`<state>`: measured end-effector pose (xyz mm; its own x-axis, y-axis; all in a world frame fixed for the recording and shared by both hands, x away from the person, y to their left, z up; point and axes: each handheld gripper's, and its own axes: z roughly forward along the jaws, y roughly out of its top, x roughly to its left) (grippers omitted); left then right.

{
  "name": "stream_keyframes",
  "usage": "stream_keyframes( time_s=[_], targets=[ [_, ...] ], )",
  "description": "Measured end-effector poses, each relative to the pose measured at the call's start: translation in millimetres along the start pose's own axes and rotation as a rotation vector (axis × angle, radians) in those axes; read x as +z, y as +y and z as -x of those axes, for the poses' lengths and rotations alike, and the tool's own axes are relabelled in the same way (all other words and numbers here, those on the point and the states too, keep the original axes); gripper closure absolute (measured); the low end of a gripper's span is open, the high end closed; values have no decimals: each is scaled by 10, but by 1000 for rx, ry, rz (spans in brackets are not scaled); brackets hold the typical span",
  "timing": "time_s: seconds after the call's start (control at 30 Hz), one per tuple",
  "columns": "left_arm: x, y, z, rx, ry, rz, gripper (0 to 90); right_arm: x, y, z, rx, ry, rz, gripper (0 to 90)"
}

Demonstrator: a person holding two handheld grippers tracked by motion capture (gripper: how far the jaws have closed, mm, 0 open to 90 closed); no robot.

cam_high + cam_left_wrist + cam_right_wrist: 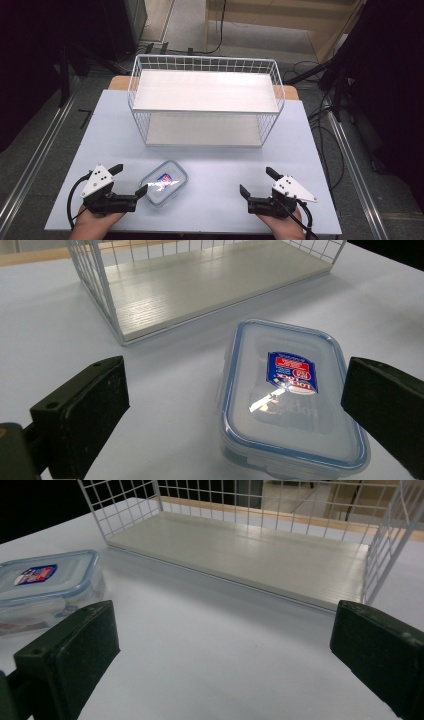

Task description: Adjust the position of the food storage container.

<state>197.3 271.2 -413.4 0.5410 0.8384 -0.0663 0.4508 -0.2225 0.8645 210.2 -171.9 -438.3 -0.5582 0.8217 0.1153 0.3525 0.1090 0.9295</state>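
High view: the lidded plastic container sits on the table at 6 o'clock from the wire shelf rack, left gripper at its 9, jaws apart. Left gripper view: looks light, rigid, slick lid, so I'd pinch the long sides. Right gripper view: right gripper wide open, level, container at 10

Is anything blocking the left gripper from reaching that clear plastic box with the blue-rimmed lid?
Nothing visible does. The left gripper has open jaws, and the clear plastic box with the blue-rimmed lid lies right beside them on bare pale blue table.
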Motion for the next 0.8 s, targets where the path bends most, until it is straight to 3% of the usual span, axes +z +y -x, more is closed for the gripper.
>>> stream_keyframes(
  time_s=[0.37, 0.67, 0.77, 0.8],
  targets=[
    [41, -23, 21, 2, -9, -4, 0, -20, 38, -21, 11, 9, 9, 0],
    [29, -33, -5, -19, 11, -7, 11, -6, 38, -24, 10, 20, 9, 0],
    [4, -48, -50, -43, 17, 19, 182, -4, 40, -24, 12, 22, 8, 0],
    [-15, -65, -94, -60, 32, 39, 313, 1, 38, -30, 10, 21, 6, 0]
  ],
)
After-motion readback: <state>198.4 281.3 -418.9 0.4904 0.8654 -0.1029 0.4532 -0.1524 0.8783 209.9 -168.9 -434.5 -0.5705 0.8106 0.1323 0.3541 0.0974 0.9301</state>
